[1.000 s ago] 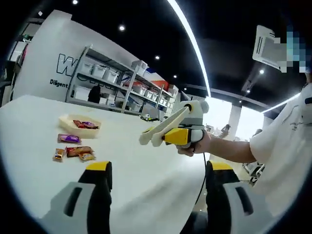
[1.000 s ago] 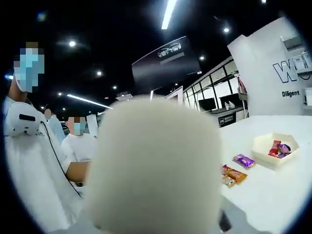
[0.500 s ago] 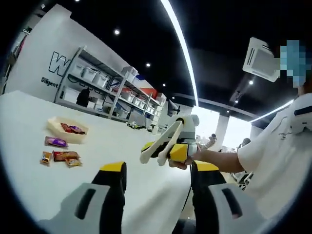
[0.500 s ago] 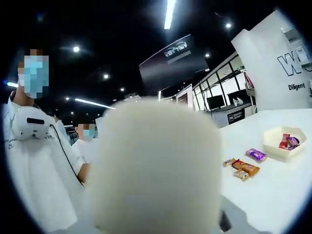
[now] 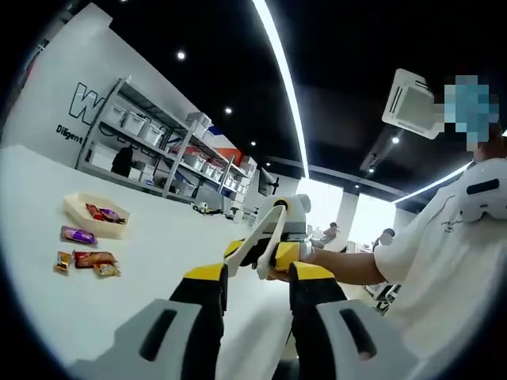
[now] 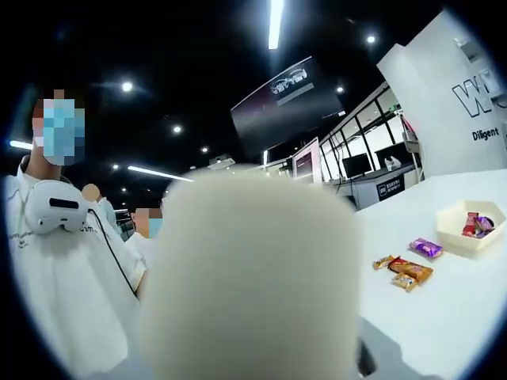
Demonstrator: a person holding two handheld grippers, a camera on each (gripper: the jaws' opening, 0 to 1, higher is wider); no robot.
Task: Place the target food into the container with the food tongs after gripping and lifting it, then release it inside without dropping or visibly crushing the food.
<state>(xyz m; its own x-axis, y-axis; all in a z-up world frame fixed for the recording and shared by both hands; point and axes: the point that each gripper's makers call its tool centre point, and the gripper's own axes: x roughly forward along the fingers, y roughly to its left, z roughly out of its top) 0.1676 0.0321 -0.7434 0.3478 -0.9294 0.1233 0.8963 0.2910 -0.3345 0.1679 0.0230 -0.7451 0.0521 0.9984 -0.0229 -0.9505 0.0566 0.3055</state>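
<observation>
In the left gripper view, the left claw (image 5: pixel 252 305) stands spread and empty. Just beyond it the right claw (image 5: pixel 279 253) pinches the food tongs (image 5: pixel 257 247), tips apparently nearly together. Well beyond, to the left on the counter (image 5: pixel 150 261), lie four wrapped snacks (image 5: pixel 82 254); the tray (image 5: pixel 95 214) behind holds more.

A white counter (image 5: pixel 47 309) stretches toward metal shelves (image 5: pixel 150 146) of white bins against a lettered wall (image 5: pixel 55 87). A long ceiling light (image 5: pixel 281 75) runs overhead. A dark hanging screen (image 6: pixel 287 99) faces a second person (image 6: pixel 149 229).
</observation>
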